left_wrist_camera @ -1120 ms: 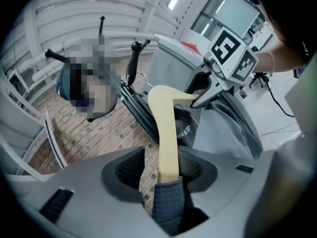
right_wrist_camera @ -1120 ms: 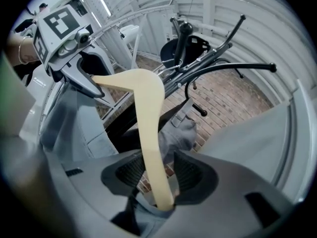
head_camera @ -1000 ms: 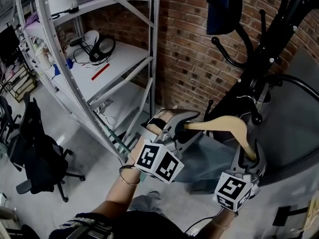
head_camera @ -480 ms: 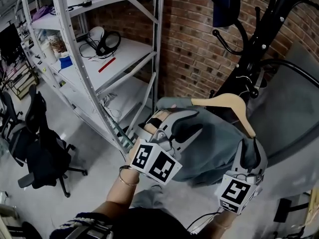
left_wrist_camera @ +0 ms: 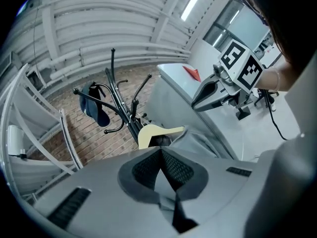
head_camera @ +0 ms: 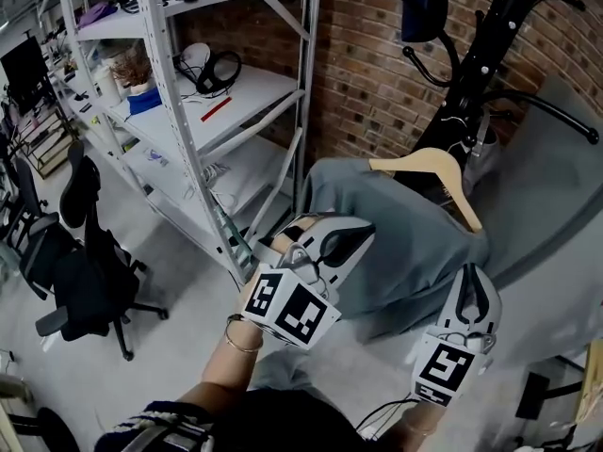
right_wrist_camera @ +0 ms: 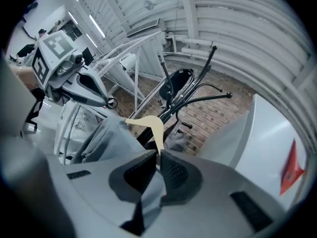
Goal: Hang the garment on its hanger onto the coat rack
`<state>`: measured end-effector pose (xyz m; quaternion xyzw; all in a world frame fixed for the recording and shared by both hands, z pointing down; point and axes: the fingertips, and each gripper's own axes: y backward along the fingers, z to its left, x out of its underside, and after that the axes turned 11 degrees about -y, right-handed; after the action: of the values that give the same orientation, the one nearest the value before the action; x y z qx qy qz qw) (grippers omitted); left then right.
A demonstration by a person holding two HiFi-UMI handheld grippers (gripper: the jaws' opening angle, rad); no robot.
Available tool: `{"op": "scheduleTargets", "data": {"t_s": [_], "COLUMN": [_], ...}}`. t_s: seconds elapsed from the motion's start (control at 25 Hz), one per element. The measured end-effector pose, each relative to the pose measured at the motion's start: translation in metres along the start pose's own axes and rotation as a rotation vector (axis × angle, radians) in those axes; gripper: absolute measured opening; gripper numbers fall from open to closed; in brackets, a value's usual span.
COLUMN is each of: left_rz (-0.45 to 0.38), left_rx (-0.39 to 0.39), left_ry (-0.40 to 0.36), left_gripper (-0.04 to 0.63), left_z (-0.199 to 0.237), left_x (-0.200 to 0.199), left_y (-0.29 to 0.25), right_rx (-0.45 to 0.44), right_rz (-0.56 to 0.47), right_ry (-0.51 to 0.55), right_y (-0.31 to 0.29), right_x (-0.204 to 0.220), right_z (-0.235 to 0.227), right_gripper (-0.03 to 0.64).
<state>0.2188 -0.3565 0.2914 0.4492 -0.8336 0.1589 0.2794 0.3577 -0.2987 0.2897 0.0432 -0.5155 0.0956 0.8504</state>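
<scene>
L gripper (left_wrist_camera: 161, 148) had its jaws together, pinching a fold of the grey garment (head_camera: 396, 243) near its lower-left edge. R gripper (right_wrist_camera: 158, 151) jaws were closing, with fabric wedged between the pads, just below the low end of the wooden hanger (head_camera: 426, 164). So both were on cloth and neither was on wood. The garment was draped over the hanger, held up in front of the person, between the grippers and the coat rack (head_camera: 495, 64). Key geometry: the hanger sat up and fwd of both sets of jaws. Its long axis ran upper-left to lower-right in head view, so it was tilted, not level. R was clearly nearer, close under the hanger's low tip; L was well apart from the wood, down at the hem side. The wire hook (head_camera: 461, 123) was right up against the rack's pole area, but I couldn't tell if it was over a peg or just beside one. My read: the next move needs the hook end raised and steered toward a free peg, w/ R doing most of the steering and L keeping the cloth from swinging. Obstacles: a dark blue item (head_camera: 424, 8) already hung on an upper peg, and other black pegs stuck out around the hook. A grey panel (head_camera: 556, 186) was close on the R side, and the metal shelving upright (head_camera: 303, 83) was near on the L. Brick wall (head_camera: 367, 73) behind. Risk, imo: the garment slips off the tilted hanger since the grip was fabric only.
</scene>
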Motion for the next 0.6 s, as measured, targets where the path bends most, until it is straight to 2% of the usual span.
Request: {"op": "scheduleTargets", "data": {"t_s": [0.6], "left_rz": [0.062], "left_rx": [0.014], "left_ry": [0.002], "left_gripper": [0.003], "left_z": [-0.023], "left_x": [-0.009], "left_y": [0.021], "right_rx": [-0.008], "right_rz": [0.027], "right_ry": [-0.012], "right_y": [0.030], "right_x": [0.006], "right_z": [0.001], "right_gripper": [0.023]}}
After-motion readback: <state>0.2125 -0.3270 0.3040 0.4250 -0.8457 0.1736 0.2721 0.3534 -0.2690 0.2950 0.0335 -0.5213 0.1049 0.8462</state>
